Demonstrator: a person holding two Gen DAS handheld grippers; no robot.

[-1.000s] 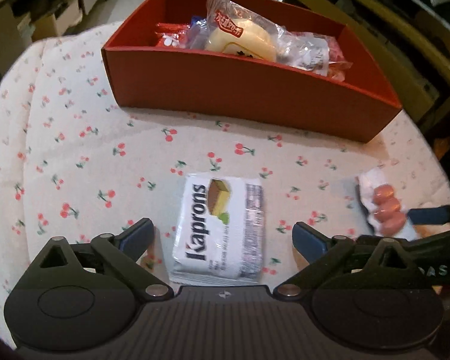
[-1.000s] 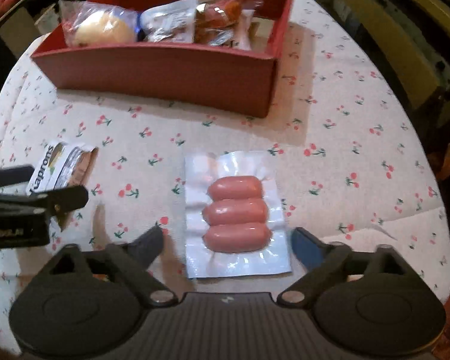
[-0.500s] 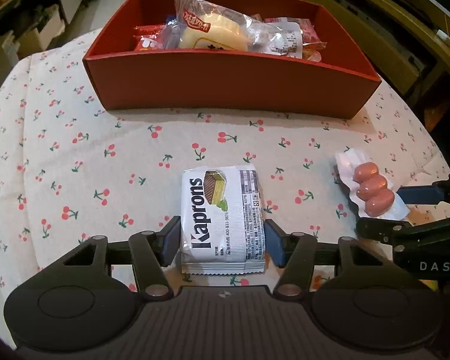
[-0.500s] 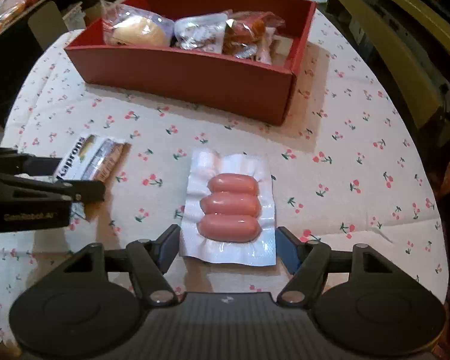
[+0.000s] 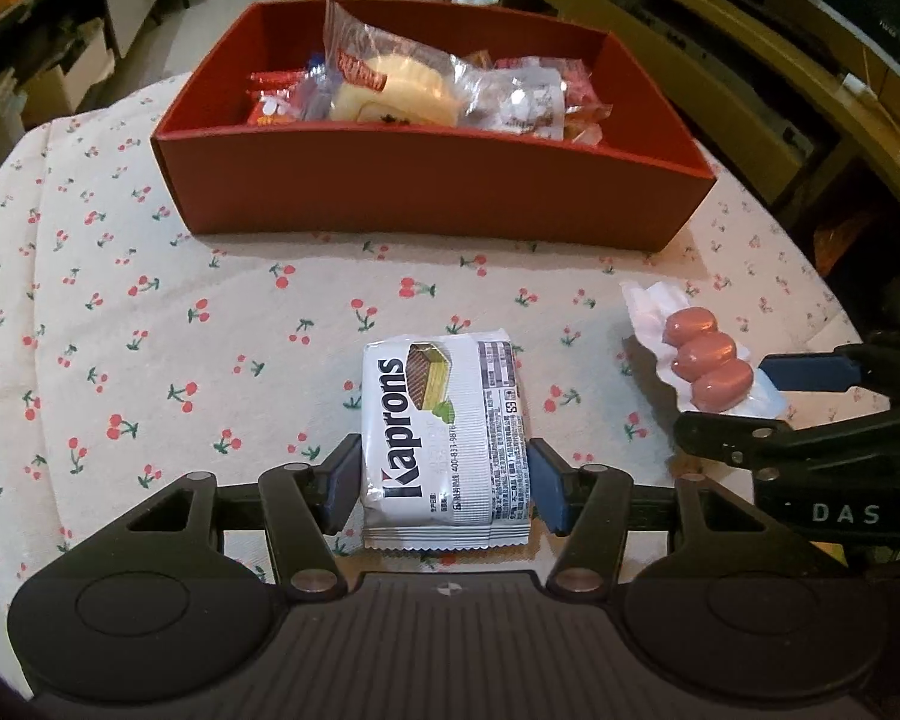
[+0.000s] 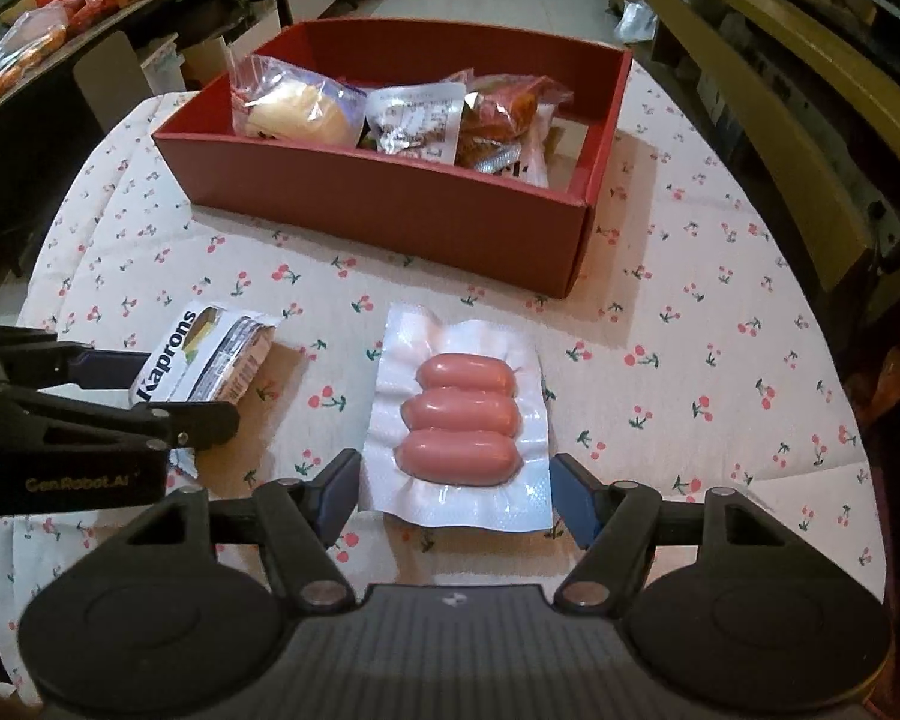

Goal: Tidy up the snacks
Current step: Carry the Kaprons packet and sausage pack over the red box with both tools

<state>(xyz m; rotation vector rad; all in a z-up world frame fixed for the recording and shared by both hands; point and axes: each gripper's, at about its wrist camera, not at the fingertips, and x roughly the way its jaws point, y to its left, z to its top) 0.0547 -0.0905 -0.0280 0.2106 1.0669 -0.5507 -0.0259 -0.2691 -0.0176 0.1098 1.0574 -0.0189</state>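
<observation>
A white Kaprons wafer pack [image 5: 444, 420] sits between the blue pads of my left gripper [image 5: 444, 486], which is shut on its two long edges. From the right wrist view the wafer pack [image 6: 204, 360] hangs tilted just above the cloth. My right gripper [image 6: 456, 495] is shut on a clear vacuum pack of three pink sausages [image 6: 462, 414]. That sausage pack [image 5: 705, 363] also shows raised at the right of the left wrist view. Beyond both stands the red box [image 5: 438, 192], open at the top, with several wrapped snacks inside.
The round table carries a cherry-print cloth [image 5: 150, 330]. Inside the red box [image 6: 390, 204] the snacks fill the left and middle, with bare floor at its right end. Shelves, cartons and wooden furniture ring the table closely.
Both grippers have gone from wide open to shut, the left on the wafer pack and the right on the sausage pack. Both packs have since come slightly up off the cloth.
</observation>
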